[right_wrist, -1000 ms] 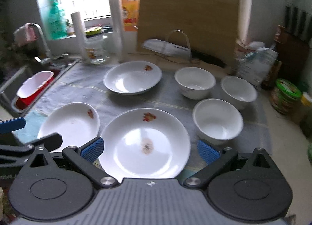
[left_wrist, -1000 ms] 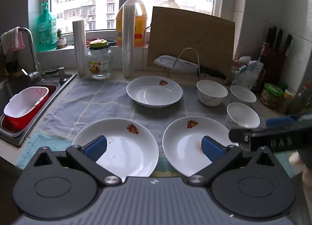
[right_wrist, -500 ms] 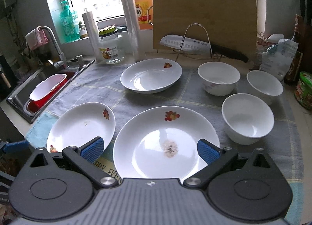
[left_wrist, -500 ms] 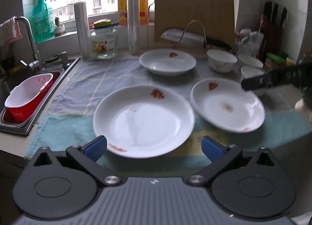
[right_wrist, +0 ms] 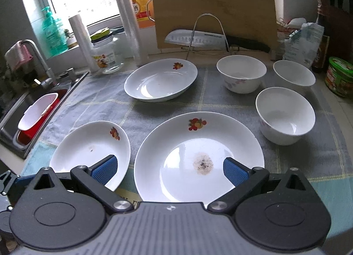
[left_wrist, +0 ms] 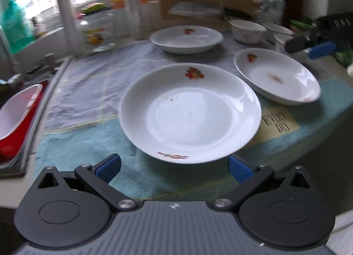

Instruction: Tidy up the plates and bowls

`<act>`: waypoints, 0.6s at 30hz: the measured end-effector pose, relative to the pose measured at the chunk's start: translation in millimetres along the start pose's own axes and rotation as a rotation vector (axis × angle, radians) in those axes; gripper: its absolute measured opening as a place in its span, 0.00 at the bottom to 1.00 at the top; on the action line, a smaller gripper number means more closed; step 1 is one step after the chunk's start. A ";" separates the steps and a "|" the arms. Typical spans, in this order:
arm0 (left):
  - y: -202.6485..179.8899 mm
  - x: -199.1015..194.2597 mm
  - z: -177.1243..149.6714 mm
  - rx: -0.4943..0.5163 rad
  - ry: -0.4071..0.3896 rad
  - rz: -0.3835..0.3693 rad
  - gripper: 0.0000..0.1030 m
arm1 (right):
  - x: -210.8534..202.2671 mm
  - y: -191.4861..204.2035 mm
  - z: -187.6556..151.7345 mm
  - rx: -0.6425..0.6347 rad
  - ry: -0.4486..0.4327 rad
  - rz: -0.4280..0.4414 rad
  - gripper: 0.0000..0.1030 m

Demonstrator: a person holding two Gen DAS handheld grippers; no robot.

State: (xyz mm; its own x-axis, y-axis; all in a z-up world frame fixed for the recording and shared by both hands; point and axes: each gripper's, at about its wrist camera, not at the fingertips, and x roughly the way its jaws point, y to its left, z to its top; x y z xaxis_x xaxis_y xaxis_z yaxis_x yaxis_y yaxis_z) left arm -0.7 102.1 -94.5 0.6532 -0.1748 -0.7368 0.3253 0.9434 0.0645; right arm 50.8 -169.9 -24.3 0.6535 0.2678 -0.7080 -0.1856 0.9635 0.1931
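Plates lie dead ahead of each wide-open, empty hand-held gripper: the left hand-held gripper [left_wrist: 174,166] faces the near-left white fruit-print plate [left_wrist: 190,112], the right hand-held gripper [right_wrist: 169,170] the stained white plate [right_wrist: 198,157]. Only the right view shows all three white bowls [right_wrist: 285,114] on the tabletop.

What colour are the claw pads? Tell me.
Blue pads on black arms, clearest in the right wrist view.

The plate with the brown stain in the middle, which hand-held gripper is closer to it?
Right. The right hand-held gripper hovers open above the stained plate. The left hand-held gripper faces the neighbouring plate.
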 end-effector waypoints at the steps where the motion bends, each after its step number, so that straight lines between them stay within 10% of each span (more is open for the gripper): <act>1: 3.0 3.0 -0.4 0.018 0.002 -0.019 0.99 | 0.6 2.7 -0.4 0.004 0.001 -0.010 1.00; 18: 38.6 33.6 1.9 0.178 -0.011 -0.299 0.99 | 17.0 50.9 2.6 -0.003 0.030 -0.142 1.00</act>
State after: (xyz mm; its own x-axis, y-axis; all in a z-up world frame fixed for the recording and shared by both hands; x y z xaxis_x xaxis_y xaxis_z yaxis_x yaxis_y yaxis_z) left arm 35.1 132.1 -115.4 0.5182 -0.4399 -0.7335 0.6168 0.7863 -0.0359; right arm 54.4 -116.4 -24.7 0.6509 0.1288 -0.7482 -0.0954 0.9916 0.0877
